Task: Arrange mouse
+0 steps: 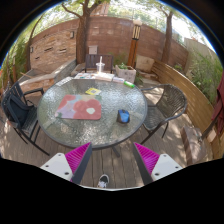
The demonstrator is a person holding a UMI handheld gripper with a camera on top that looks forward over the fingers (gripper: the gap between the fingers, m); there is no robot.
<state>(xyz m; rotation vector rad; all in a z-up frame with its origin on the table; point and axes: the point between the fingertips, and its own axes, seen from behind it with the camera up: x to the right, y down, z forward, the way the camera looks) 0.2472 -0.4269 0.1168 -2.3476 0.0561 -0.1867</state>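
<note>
On a patio, a round glass table (pixel 75 125) holds a small blue mouse (pixel 124 116) beside a red mouse mat (pixel 80 107). The gripper (pixel 112 160) hovers well short, fingers spread, empty. The mouse is likely light, rigid, smooth; grip its sides.

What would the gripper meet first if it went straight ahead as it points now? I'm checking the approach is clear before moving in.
Probably the near rim of the round glass table; the open gripper holds nothing. Beyond lie the red mouse pad and a blue mouse. Depth is uncertain.
</note>
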